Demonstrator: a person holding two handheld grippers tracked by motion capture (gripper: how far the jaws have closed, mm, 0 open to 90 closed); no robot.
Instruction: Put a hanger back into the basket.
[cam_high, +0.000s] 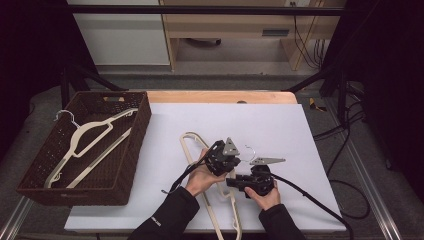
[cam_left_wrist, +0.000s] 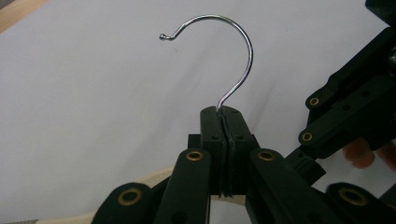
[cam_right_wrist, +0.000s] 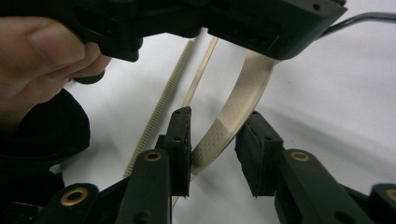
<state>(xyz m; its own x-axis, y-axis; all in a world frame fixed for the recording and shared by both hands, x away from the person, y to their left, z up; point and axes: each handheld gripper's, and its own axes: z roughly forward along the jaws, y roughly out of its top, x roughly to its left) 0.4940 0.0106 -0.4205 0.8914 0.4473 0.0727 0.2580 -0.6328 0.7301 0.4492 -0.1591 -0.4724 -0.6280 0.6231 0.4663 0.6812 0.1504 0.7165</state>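
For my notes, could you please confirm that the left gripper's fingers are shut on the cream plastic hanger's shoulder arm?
Not quite: the left gripper fingers are shut on the cream plastic hanger's silver metal hook, at its base, as the left gripper view shows.

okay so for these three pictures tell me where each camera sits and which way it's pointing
High view: fixed above the person's side, facing forward and down on the white table; both forearms enter from the bottom, left tool and right tool on a cream hanger.
Left gripper view: rides the left tool, looking along jaws shut on the hanger's metal hook.
Right gripper view: rides the right tool, jaws either side of the hanger's arm, with a thumb.
Shared: the same hanger in all three.
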